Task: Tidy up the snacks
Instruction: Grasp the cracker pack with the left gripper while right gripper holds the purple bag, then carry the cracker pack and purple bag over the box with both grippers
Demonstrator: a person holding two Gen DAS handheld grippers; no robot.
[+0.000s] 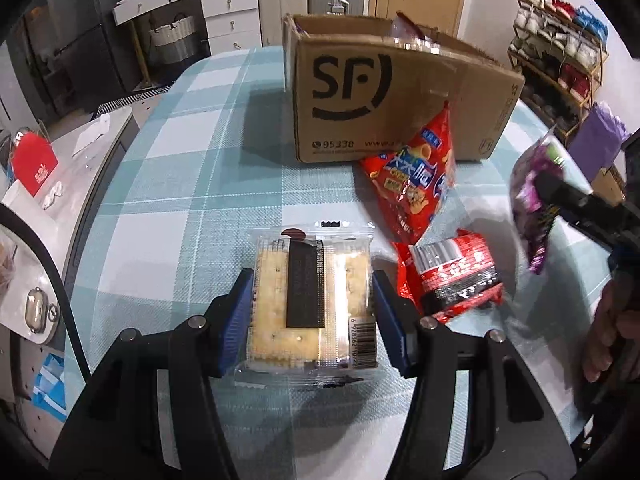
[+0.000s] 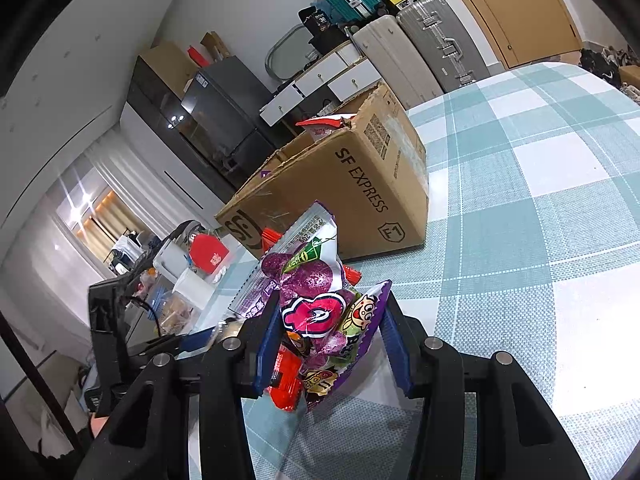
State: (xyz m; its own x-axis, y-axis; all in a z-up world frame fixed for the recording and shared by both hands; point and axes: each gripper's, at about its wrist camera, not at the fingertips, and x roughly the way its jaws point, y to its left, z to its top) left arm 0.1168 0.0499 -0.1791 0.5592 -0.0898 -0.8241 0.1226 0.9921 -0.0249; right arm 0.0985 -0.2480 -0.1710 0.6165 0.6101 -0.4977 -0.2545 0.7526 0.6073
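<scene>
My left gripper [image 1: 312, 304] is shut on a clear cracker packet [image 1: 312, 300] with a black label, held just above the checked tablecloth. My right gripper [image 2: 332, 344] is shut on a purple candy bag [image 2: 320, 304], lifted off the table; that bag also shows at the right of the left wrist view [image 1: 536, 200]. An open cardboard SF box [image 1: 384, 96] stands at the back with snack bags poking out of it; it shows in the right wrist view too [image 2: 352, 184]. A red chip bag [image 1: 416, 184] leans against the box. A red and black snack bag [image 1: 456, 276] lies beside the crackers.
The table has a blue and white checked cloth [image 1: 192, 168]. A side counter [image 1: 48, 208] with a red card lies to the left. A shoe rack [image 1: 560, 52] stands at the back right. Suitcases [image 2: 432, 40] and drawers stand behind the box.
</scene>
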